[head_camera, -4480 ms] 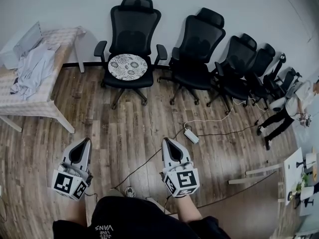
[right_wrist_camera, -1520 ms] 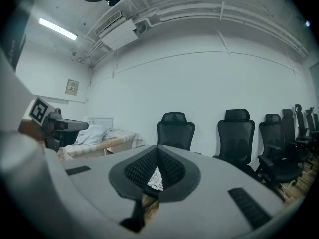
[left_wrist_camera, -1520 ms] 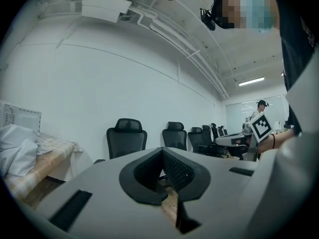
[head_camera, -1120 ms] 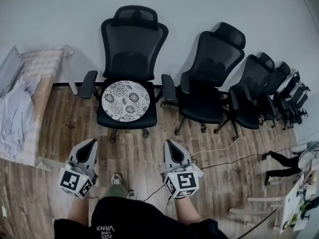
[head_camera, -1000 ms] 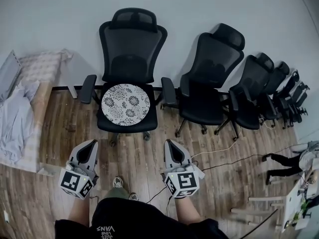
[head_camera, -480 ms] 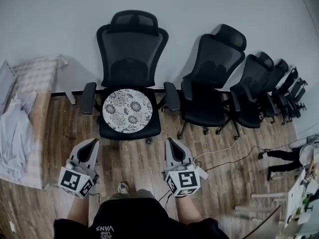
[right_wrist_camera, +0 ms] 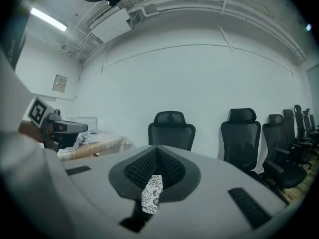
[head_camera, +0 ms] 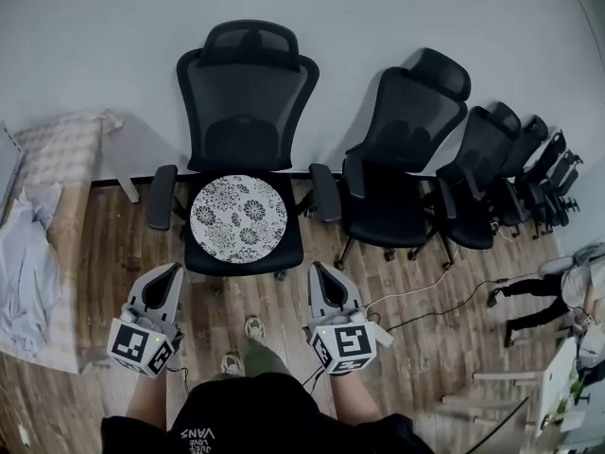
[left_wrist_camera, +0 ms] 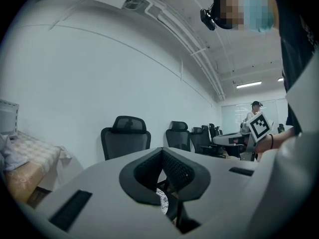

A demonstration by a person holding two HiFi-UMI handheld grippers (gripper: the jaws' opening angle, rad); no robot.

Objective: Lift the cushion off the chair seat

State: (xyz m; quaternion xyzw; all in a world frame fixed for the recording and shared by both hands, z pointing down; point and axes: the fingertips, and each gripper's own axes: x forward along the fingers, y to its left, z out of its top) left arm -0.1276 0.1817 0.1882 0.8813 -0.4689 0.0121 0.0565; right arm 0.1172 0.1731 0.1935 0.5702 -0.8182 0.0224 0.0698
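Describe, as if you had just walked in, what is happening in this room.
A person stands before a row of office chairs, holding a gripper in each hand. The left gripper and right gripper are both shut and empty, held short of the nearest chair. The round patterned cushion lies on that chair's seat, untouched.

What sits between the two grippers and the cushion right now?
In the head view, only bare wood floor and the black front edge of the chair seat separate the left gripper and right gripper from the cushion.
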